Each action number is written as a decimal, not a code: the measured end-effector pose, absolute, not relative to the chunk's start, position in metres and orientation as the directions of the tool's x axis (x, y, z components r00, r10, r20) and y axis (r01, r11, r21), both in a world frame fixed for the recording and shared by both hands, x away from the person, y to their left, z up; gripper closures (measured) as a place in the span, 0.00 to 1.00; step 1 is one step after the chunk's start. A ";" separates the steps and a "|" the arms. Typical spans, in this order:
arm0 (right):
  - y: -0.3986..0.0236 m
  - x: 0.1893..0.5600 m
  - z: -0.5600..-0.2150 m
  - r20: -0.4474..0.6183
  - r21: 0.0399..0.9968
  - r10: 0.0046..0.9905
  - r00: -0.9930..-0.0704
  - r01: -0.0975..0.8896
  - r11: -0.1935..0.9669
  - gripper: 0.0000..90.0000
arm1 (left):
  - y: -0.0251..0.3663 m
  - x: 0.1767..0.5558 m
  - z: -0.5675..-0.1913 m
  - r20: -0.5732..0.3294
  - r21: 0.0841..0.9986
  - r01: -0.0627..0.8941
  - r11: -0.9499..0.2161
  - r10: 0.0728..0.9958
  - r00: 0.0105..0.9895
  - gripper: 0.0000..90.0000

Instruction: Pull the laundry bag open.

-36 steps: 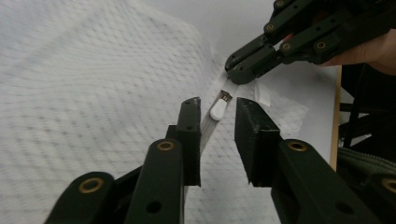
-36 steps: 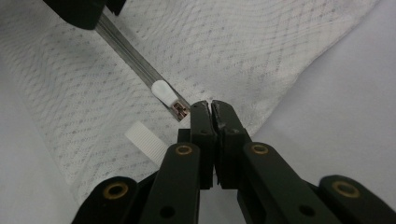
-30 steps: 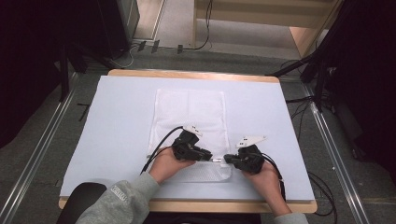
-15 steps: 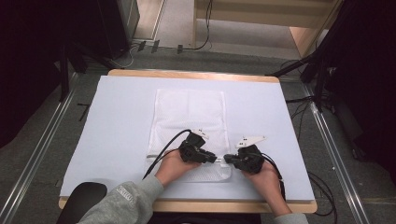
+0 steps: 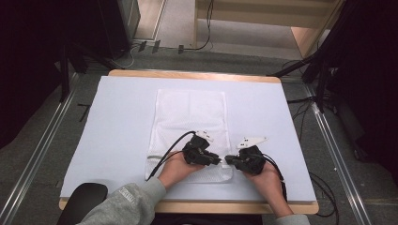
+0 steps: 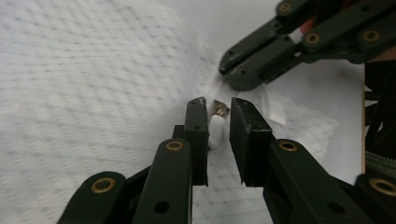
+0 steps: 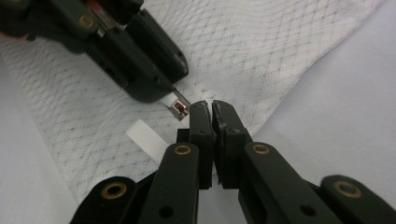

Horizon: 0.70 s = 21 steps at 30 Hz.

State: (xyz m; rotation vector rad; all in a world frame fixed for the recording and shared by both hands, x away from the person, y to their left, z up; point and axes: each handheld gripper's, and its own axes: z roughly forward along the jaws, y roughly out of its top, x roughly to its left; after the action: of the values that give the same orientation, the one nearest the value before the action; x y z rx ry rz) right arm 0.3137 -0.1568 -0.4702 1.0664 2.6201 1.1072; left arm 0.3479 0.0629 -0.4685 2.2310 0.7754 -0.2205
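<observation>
Your left tongs (image 6: 218, 109) have just been opening; the jaws now stand slightly parted around the zip pull (image 6: 216, 127) of the mesh bag (image 5: 190, 117), the pull against one jaw only. Your right tongs (image 7: 208, 106) are clenched on the bag's fabric just beside that pull. The bag lies flat mid-worktop (image 5: 117, 117), the pull at its near right corner.

hidden: mesh bag (image 5: 190, 117) near edge under grippers | unclear: what right gripper (image 7: 208, 108) pinches
</observation>
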 end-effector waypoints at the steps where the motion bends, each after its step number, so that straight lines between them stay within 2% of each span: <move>1: -0.157 0.313 -0.470 0.167 0.663 0.642 -0.748 0.567 0.489 0.98 | 0.064 0.349 -0.469 -0.390 0.599 0.601 -0.529 0.463 0.796 0.87; 21: -0.157 0.313 -0.470 0.171 0.661 0.639 -0.750 0.569 0.489 0.98 | 0.060 0.346 -0.471 -0.414 0.585 0.602 -0.543 0.439 0.797 0.86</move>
State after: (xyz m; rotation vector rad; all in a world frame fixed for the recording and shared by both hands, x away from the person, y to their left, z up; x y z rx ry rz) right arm 0.3134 -0.1569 -0.4702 1.0681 2.6263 1.1094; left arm 0.3459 0.0602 -0.4709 2.2324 0.7653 -0.2808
